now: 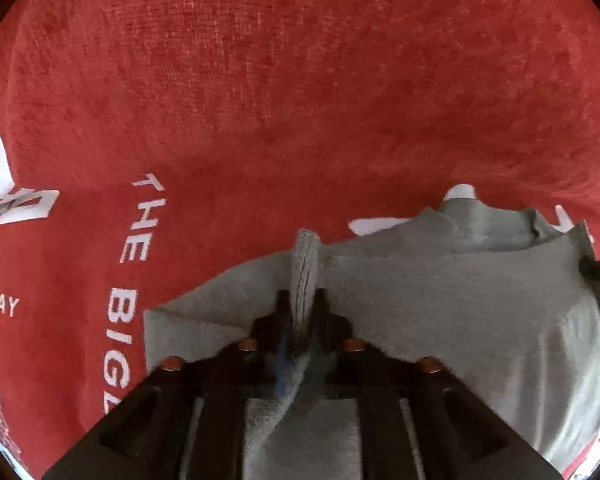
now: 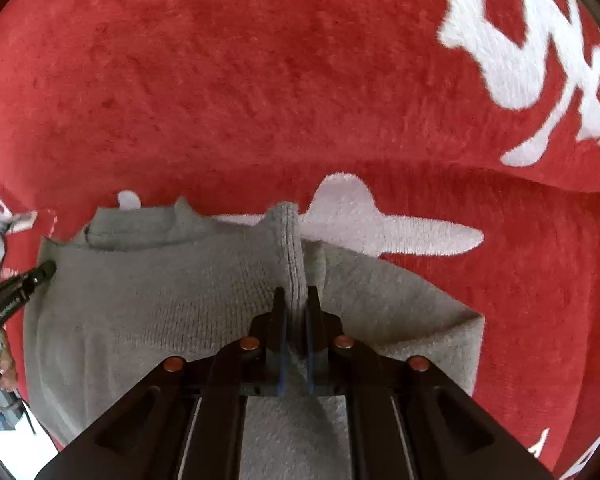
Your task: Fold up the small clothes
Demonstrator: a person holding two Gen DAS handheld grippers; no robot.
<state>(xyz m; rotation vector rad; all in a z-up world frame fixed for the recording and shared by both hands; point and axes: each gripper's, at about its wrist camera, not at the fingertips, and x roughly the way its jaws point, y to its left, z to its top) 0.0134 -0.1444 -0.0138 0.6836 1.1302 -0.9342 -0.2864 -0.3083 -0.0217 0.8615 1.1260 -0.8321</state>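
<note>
A: Cloth (image 1: 440, 300), grey knit, lies on a red towel (image 1: 300, 80) just ahead of both tools. Which tool has what?

B: Left gripper (image 1: 303, 300) is closed down on a raised ridge of the cloth's edge, the hem standing up between its fingers. Right gripper (image 2: 296, 300) does the same on its own ridge, jaws narrow with the knit pinched between the blue pads (image 2: 283, 344).

A: So one garment held at two spots?

B: Looks so. In the right view the left tool's tip pokes in from the left, at the cloth's far-left edge, so the two grips sit well apart along one side.

A: What could go wrong from here?

B: Each pinch takes only a thin fold near the fingertips. I'd judge a quick lift or uneven pull could drag the knit out of one jaw, and the free side would flop and skew the fold.

A: Anything else?

B: The towel is plush and wrinkled. Dragging the cloth low could snag it, or bunch the towel under it. Whether a pinch caught one layer or several, I can't tell; extra layers would fold crooked
</note>
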